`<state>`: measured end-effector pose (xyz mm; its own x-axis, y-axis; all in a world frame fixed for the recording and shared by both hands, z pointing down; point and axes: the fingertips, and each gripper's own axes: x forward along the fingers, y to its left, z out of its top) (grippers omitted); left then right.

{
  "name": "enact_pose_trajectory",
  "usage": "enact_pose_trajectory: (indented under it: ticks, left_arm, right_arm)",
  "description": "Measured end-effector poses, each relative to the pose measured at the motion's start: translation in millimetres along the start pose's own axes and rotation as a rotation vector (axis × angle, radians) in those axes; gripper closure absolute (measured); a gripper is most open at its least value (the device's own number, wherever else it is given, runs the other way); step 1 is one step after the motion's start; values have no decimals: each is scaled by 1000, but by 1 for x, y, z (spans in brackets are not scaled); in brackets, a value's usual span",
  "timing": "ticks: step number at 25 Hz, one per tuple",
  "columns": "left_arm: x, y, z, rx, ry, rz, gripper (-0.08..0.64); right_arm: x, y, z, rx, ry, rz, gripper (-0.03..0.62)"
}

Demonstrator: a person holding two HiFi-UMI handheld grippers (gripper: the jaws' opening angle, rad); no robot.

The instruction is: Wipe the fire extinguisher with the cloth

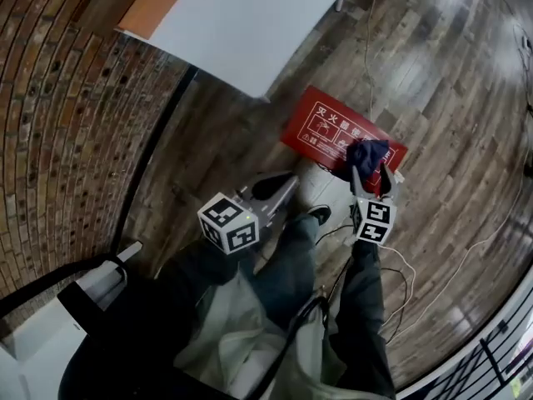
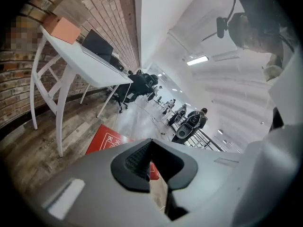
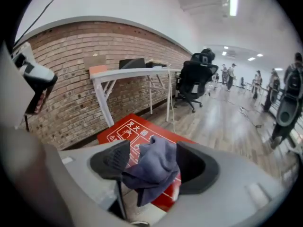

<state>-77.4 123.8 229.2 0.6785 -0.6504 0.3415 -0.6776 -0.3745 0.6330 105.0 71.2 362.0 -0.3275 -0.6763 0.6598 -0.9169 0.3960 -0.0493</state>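
right gripper view: right gripper (image 3: 154,163) wide, cloth (image 3: 158,161) loose between jaws
step: approach to red extinguisher box (image 3: 124,129)
next: clamp cloth, wipe

Evenly bright, fisheye distortion, dark vignetted corners

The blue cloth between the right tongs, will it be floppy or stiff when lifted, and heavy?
Probably floppy: the blue cloth sits bunched in soft folds, with a corner drooping down. Likely light for its bulk, since it looks like thin fabric. It seems unlikely to roll or break.
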Motion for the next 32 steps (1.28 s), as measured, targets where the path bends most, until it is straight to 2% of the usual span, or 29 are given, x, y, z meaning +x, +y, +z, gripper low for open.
enact_pose_trajectory:
  ticks: [3,7,9,13,15,17,19,21,23,26,28,32]
  left_arm:
    - [-17,-1,15,9,16,-24,563]
    - [-42,-8,38,20,22,-63,563]
    - [-54,-15,53,32,15,-91,563]
    - [-71,-26,83,69,-2,-163,563]
    - [-80,-28,96,89,-16,-184,563]
    - [-89,-30,105,109,-33,-189,563]
    - [-97,-31,108,118,-42,-179,563]
    - [-103,-35,108,114,-51,-156,563]
    - [-107,-42,112,110,-74,-128,563]
    - [-102,-64,122,116,-110,-109,563]
    - [-92,-86,124,126,-124,-113,563]
    - [-67,-123,115,137,-155,-100,563]
  right_arm:
    - [-34,-1,15,87,-28,-50,295]
    - [-81,30,51,21,-103,-100,295]
    - [-105,46,69,21,-147,-140,296]
    - [-144,57,91,137,-232,-248,296]
    - [-157,60,96,224,-267,-264,296]
    - [-168,68,97,341,-308,-224,296]
    - [-180,78,96,485,-359,-140,302]
    - [-195,84,96,584,-413,-80,308]
    - [-209,78,103,583,-458,-75,311]
    - [-218,65,118,501,-459,-27,311]
    - [-221,64,123,478,-433,67,311]
    - [-227,72,113,508,-381,261,310]
